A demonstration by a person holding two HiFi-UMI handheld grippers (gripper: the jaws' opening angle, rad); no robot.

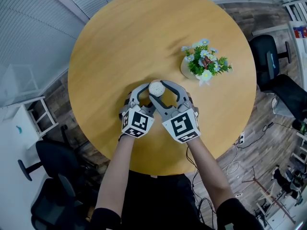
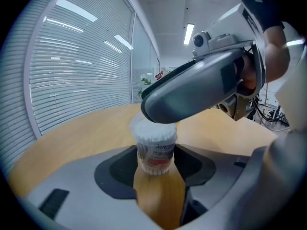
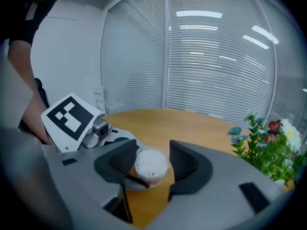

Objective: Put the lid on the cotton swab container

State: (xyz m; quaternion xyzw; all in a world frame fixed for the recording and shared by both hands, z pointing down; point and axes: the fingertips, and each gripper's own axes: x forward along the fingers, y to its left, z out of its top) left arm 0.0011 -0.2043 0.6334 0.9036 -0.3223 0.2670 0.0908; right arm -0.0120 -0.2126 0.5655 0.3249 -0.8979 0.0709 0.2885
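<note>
Currently the cotton swab container stands upright on the round wooden counter, near frame centre in the head view and lower left of a potted flower plant.

Left tongs come in from the lower left. Their jaws are partway apart and clamped on the container's labelled body, w/ pads against both its sides in the left gripper view. Bare counter shows below, btw the jaws.

Right tongs come in from the lower right. In the left gripper view one grey jaw lies across the container's top. In the right gripper view the pads sit approx. container-width apart w/ white swab tips btw them. A faint clear rim rings the tips. It looks like the lid, gripped directly over the container. Can't tell if it's seated.
</note>
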